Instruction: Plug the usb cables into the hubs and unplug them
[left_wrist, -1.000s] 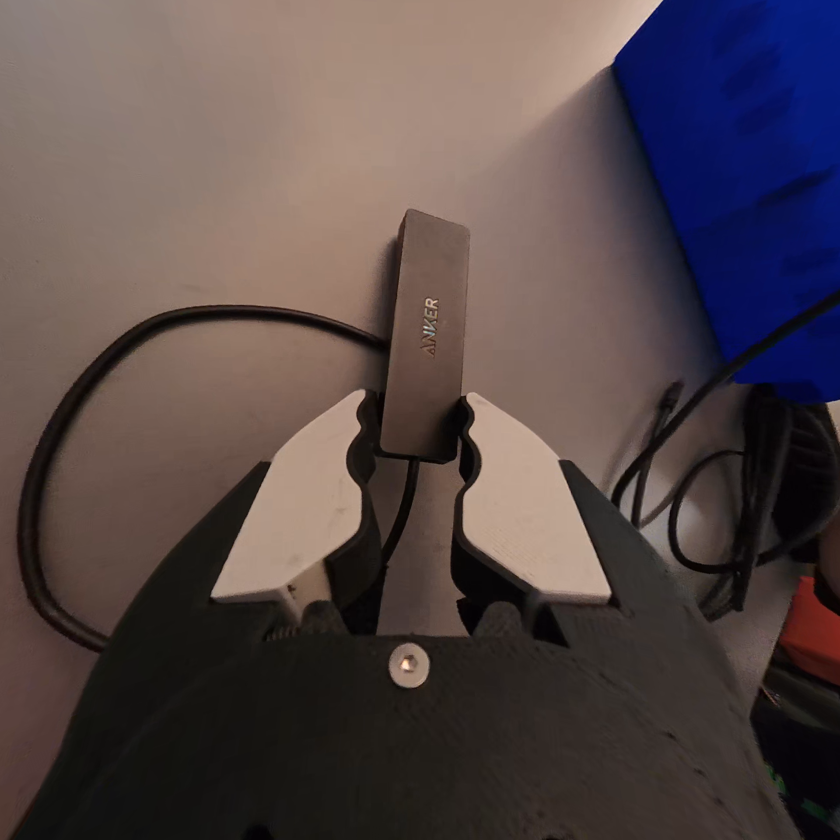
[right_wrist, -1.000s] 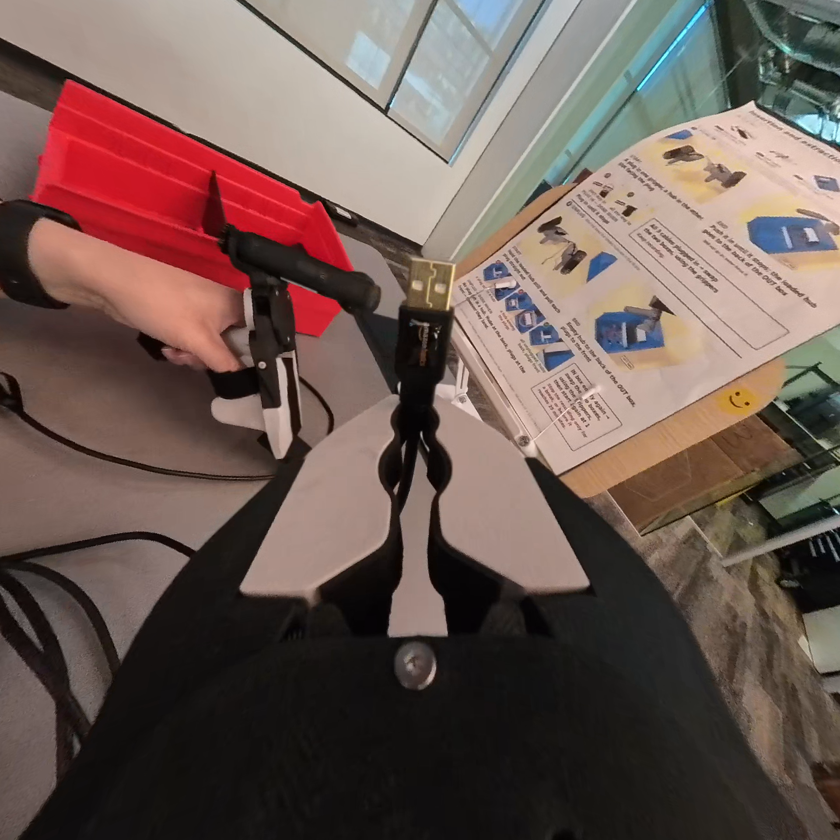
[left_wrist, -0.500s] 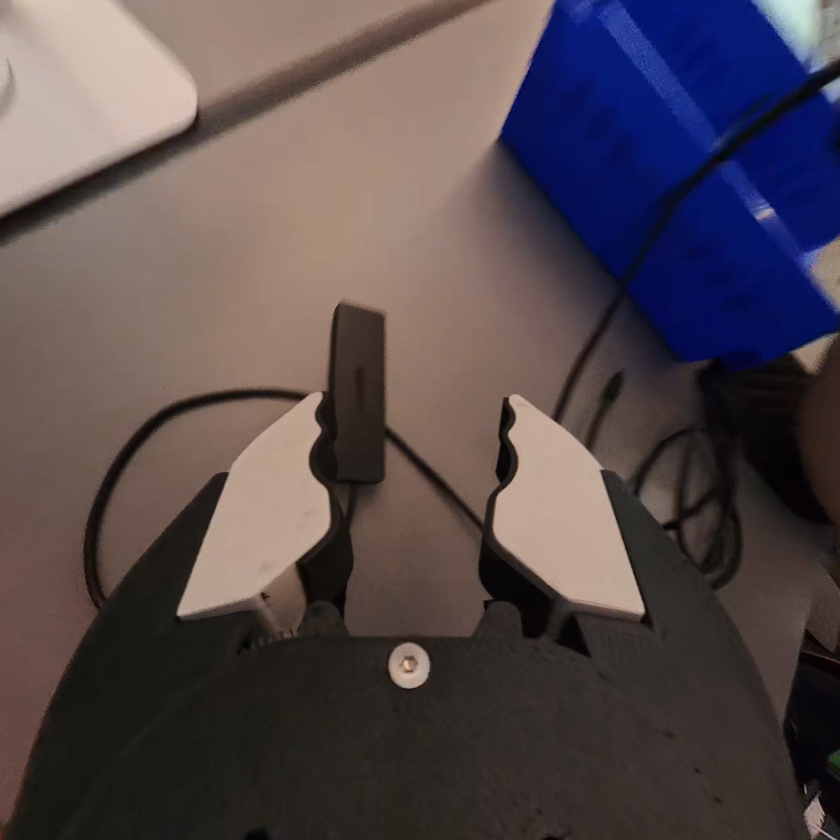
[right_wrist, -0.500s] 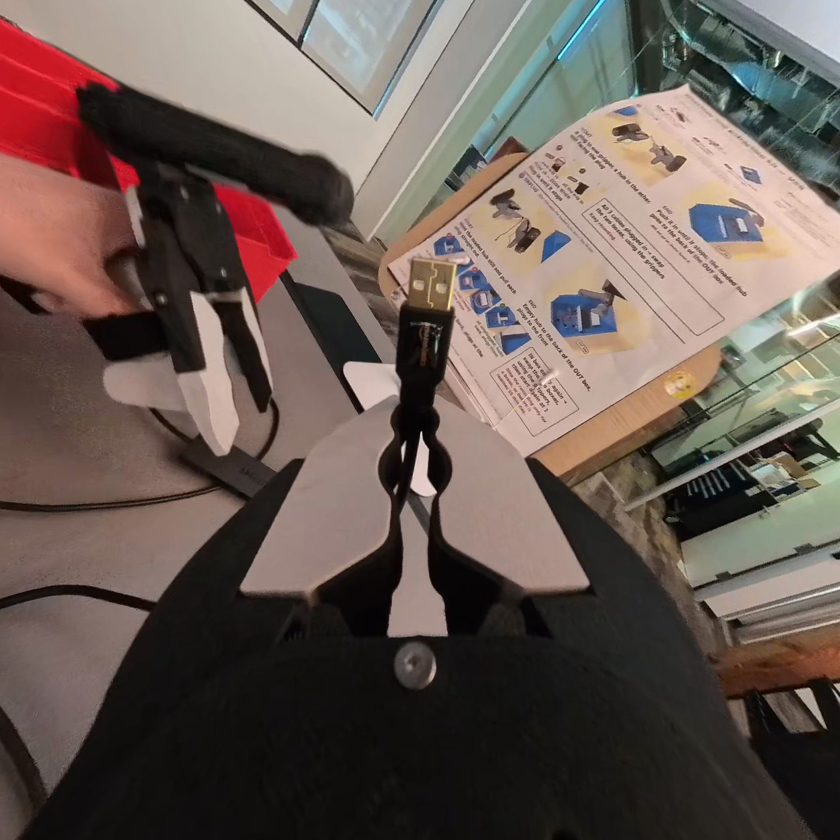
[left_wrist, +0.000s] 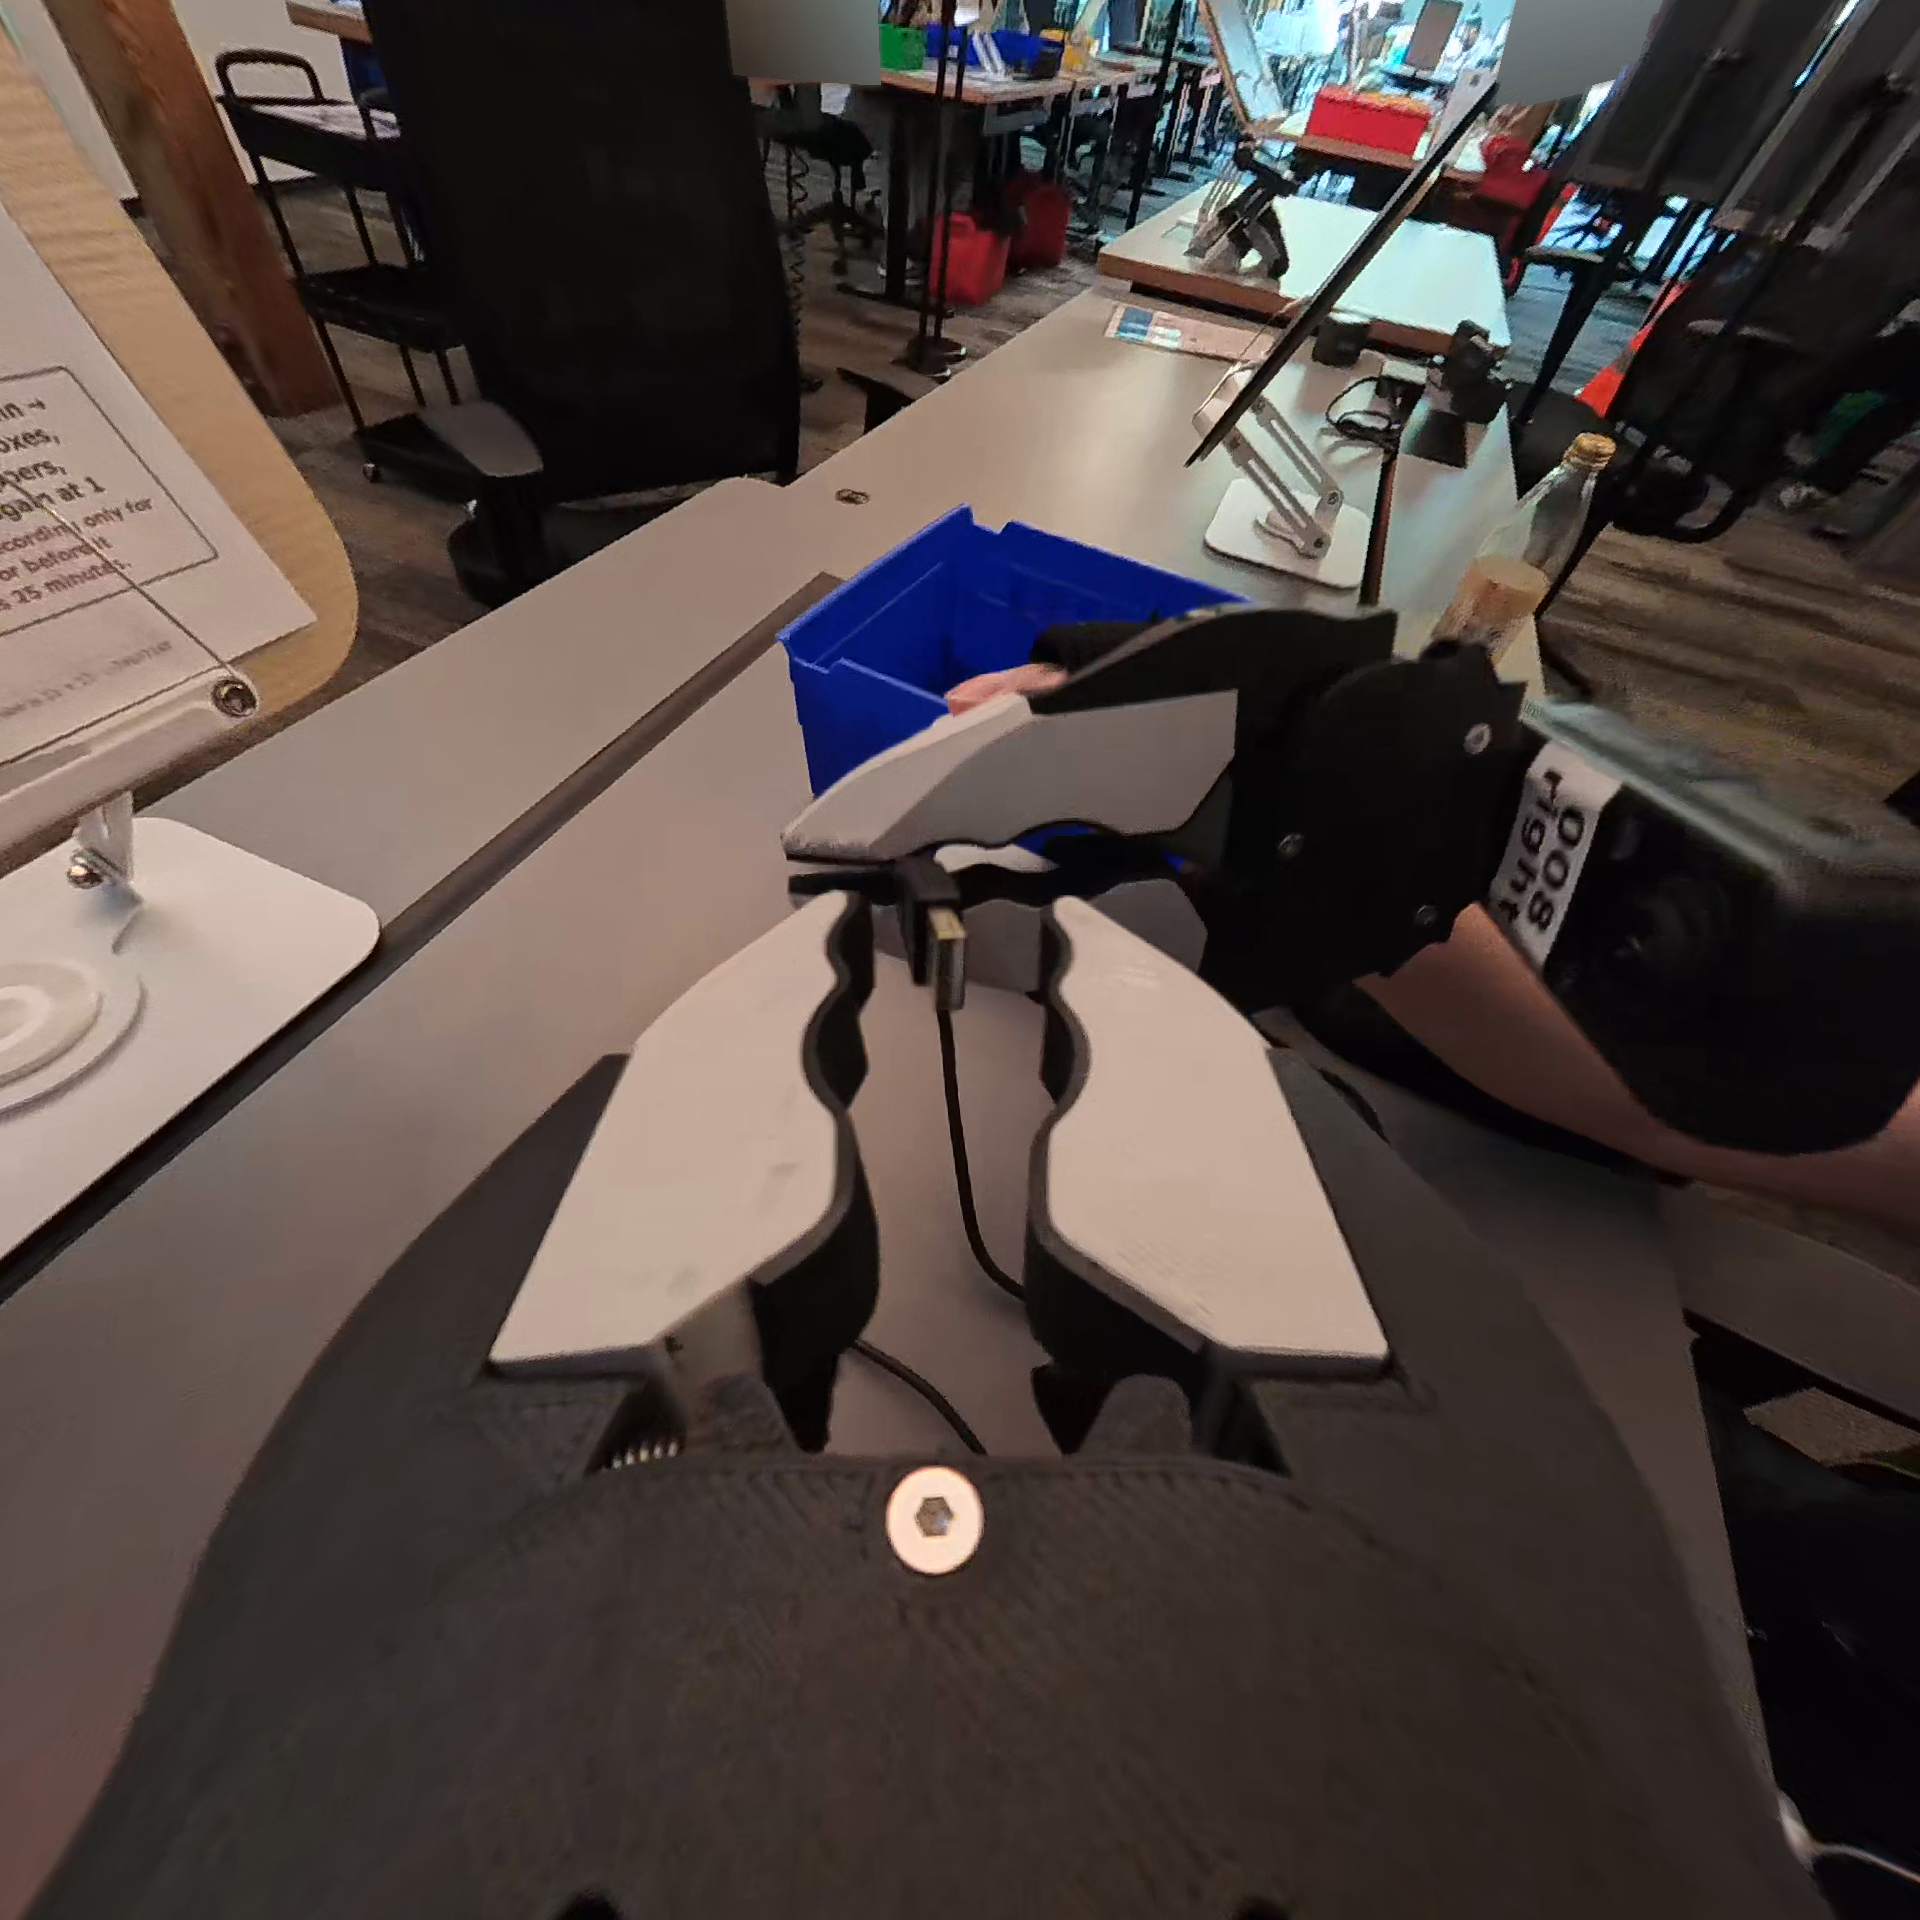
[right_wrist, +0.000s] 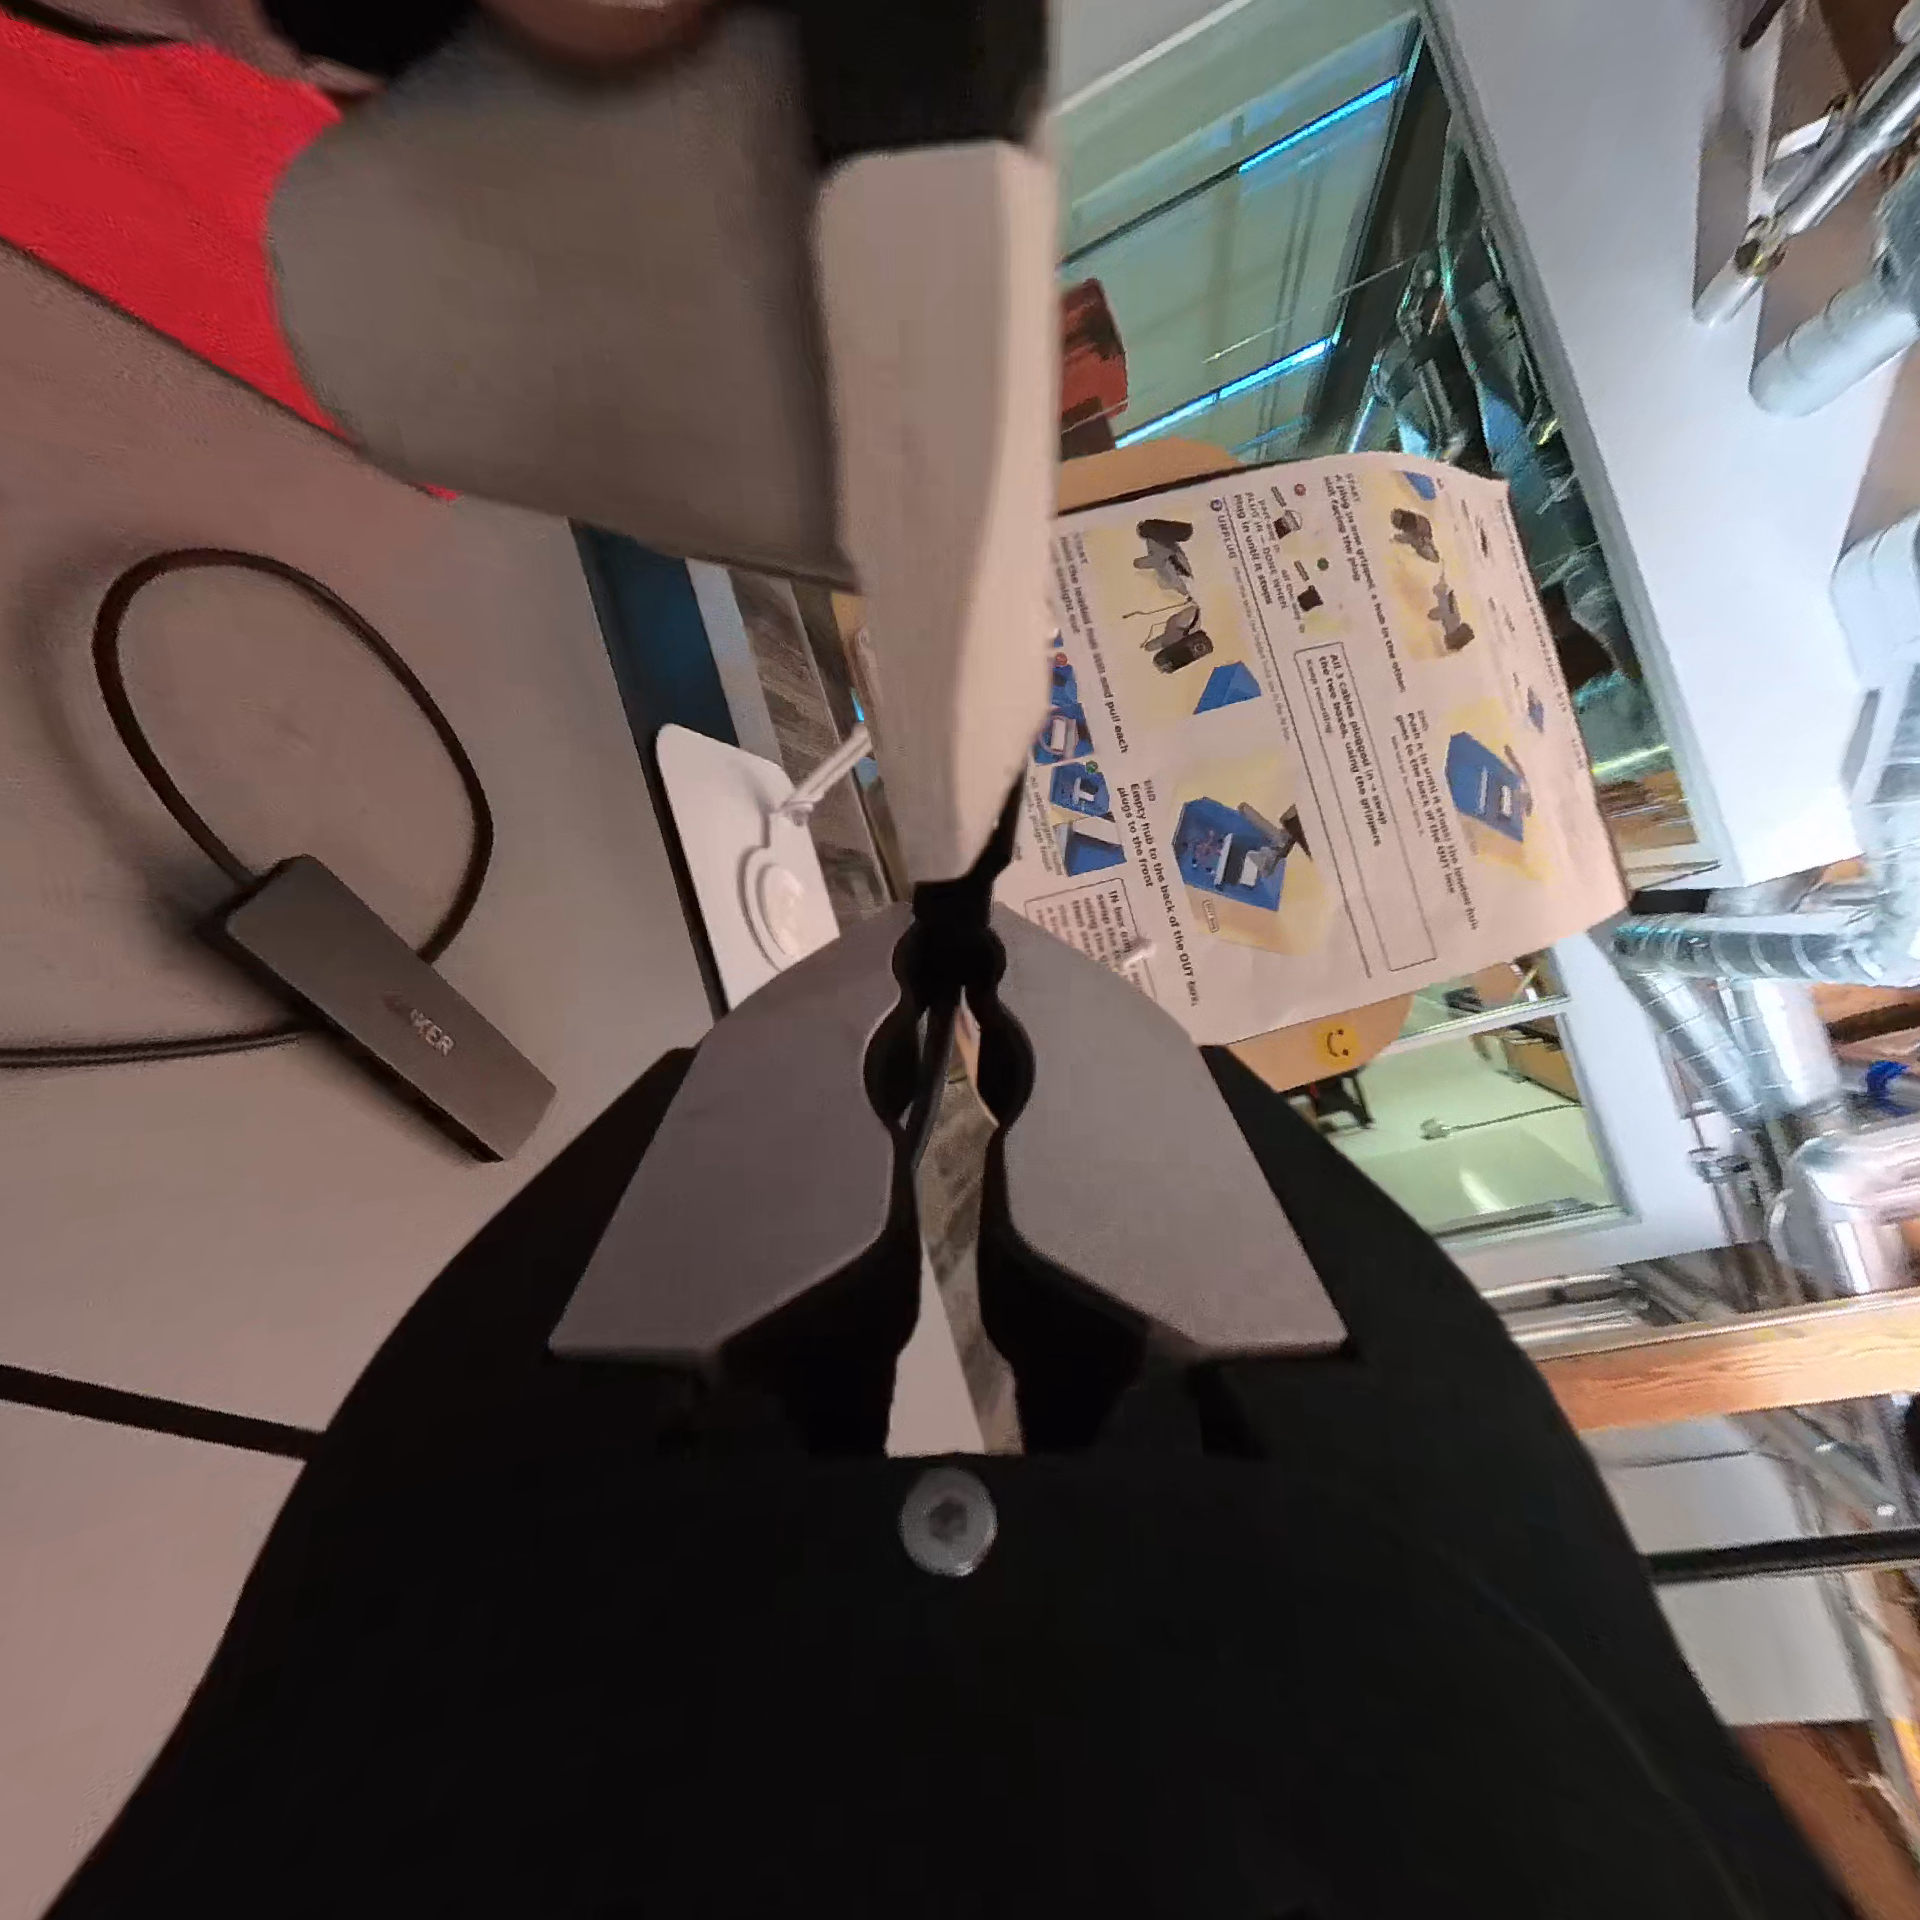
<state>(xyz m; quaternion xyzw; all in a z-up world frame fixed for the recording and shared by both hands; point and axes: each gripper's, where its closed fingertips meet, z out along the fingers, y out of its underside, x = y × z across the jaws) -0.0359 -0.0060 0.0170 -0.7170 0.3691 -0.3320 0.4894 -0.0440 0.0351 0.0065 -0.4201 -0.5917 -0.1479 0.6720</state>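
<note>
My right gripper (right_wrist: 951, 914) is shut on a black USB cable just behind its plug. In the left wrist view it reaches in from the right (left_wrist: 810, 862) and holds the USB plug (left_wrist: 940, 951) with the metal end pointing down. My left gripper (left_wrist: 945, 930) is open and empty, with one finger on each side of that plug. In the right wrist view one of the left gripper's fingers (right_wrist: 935, 520) hides the plug. The dark grey hub (right_wrist: 384, 1008) lies flat on the table, its own cable (right_wrist: 301, 644) looped behind it.
A blue bin (left_wrist: 935, 623) stands just behind the grippers. A red bin (right_wrist: 125, 156) is at the far left. An instruction sheet (right_wrist: 1299, 727) leans on a stand with a white base (left_wrist: 156, 987). A bottle (left_wrist: 1538, 530) stands at the right. The gap from one gripper's tips to the other's is roughly 4 centimetres. Both grippers' tips are roughly 20 centimetres from the dark grey hub (right_wrist: 384, 1008).
My left gripper opened and let go of the hub, then rose and swung over to the USB plug. The right gripper brought the plug in towards it, staying shut.
</note>
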